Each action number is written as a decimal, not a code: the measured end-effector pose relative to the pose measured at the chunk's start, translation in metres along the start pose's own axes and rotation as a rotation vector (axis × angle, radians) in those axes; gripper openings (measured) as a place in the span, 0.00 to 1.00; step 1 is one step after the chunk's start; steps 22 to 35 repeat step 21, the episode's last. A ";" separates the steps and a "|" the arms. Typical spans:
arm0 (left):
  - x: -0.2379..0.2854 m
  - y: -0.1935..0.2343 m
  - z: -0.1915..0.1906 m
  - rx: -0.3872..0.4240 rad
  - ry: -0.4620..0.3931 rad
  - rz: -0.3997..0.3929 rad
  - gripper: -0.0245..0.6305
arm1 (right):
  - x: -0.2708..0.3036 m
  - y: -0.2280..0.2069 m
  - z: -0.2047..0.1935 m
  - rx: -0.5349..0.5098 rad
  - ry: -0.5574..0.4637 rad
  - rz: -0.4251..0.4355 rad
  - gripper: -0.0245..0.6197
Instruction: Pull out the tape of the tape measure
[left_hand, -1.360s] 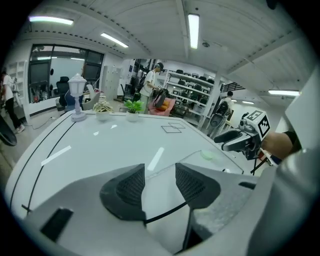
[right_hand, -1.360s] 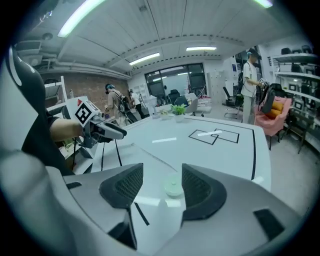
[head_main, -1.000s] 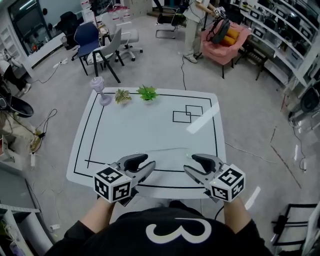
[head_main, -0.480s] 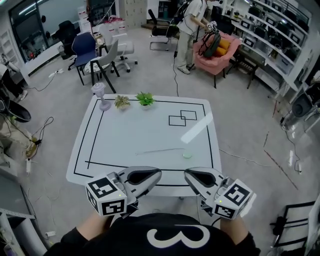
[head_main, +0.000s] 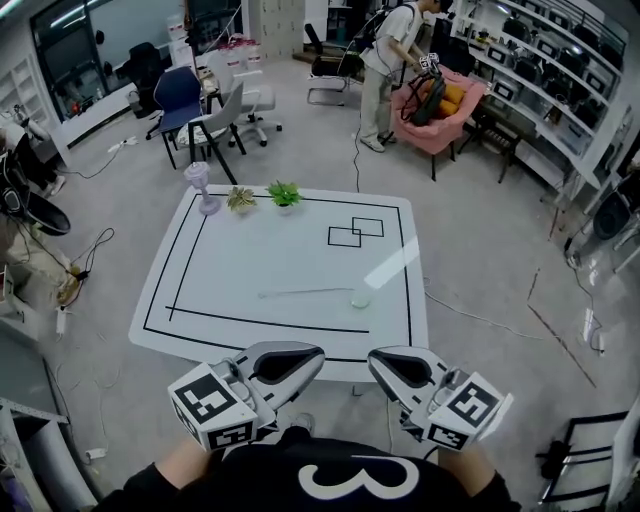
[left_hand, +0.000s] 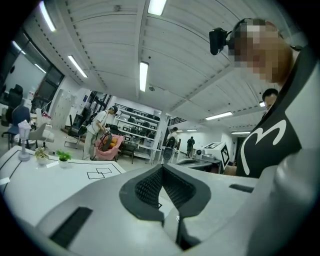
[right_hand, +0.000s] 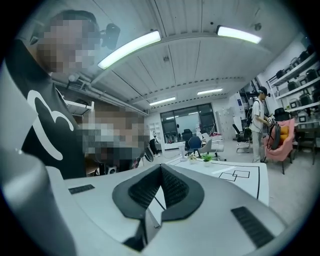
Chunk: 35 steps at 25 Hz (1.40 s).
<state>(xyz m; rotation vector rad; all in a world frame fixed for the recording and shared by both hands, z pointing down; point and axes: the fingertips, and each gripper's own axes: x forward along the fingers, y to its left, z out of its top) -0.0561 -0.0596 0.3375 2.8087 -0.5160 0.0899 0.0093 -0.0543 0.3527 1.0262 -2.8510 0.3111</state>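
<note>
There is one small, round, pale green tape measure. It lies on the white table, toward the right side and near the front black line. One thin pale strip runs from it to the left, flat on the table top; it looks like the tape.

There are two grippers, and both are held low in front of the person, off the near edge of the table and well apart from the tape measure. The left gripper has its tongs pressed together with nothing in them. The right gripper is just the same.

At the far edge stand two little green plants and one small lilac fan. Two black squares are drawn on the table and cross over each other.

The floor is grey. Farther back I see one blue chair, one grey chair, one pink armchair and one person standing by it. Shelves line the right wall.
</note>
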 end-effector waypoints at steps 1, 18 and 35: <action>0.001 -0.005 0.001 -0.001 -0.003 0.003 0.05 | -0.005 0.001 0.000 -0.001 -0.004 -0.001 0.04; 0.009 -0.029 -0.005 -0.002 0.032 0.060 0.05 | -0.028 0.006 0.002 -0.019 -0.016 -0.001 0.04; 0.011 -0.027 -0.007 -0.019 0.045 0.062 0.05 | -0.027 0.003 0.002 -0.018 -0.007 -0.005 0.04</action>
